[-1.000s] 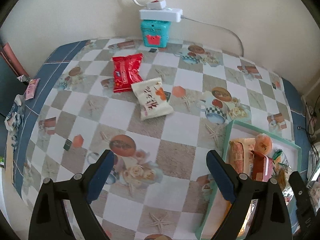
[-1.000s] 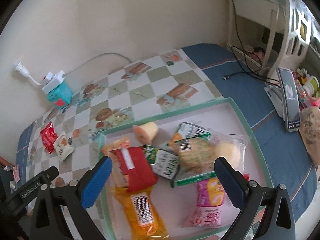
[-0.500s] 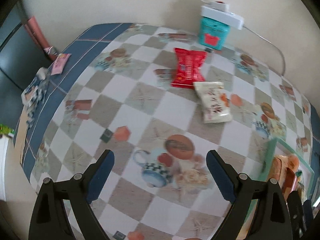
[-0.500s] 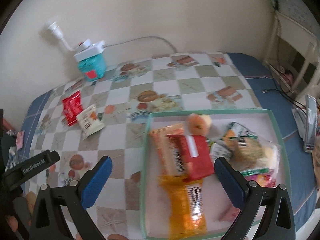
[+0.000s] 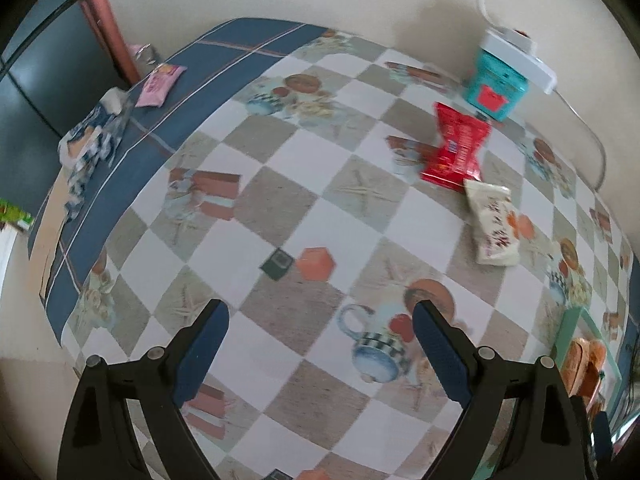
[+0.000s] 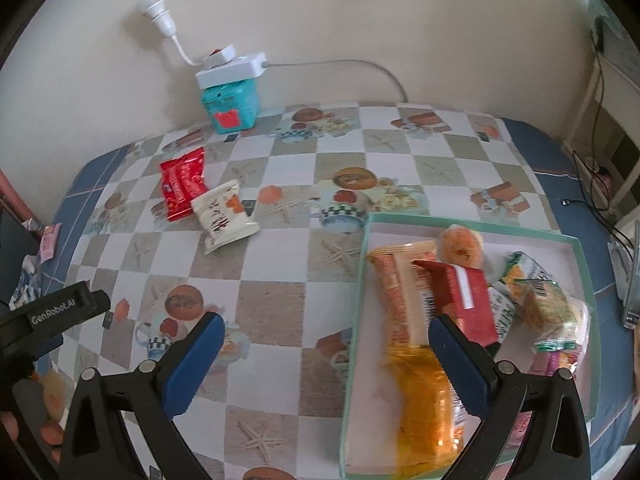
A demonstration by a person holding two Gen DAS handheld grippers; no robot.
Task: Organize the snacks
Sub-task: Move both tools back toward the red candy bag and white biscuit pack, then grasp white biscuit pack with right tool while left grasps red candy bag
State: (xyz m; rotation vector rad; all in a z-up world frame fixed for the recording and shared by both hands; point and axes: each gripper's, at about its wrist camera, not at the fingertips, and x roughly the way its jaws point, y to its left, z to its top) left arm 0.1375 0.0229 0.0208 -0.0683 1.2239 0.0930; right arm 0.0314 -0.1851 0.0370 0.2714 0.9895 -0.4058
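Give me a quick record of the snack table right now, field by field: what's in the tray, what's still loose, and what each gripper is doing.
Tray: green-rimmed tray on the table's right side, holding several snack packets and a round orange bun
Loose snacks: red packet and white packet, touching, on the checked tablecloth near the wall
Back of table: teal box with a white power strip on top
Left gripper: jaws open, holding nothing
Right gripper: jaws open, holding nothing, over the tray's left edge
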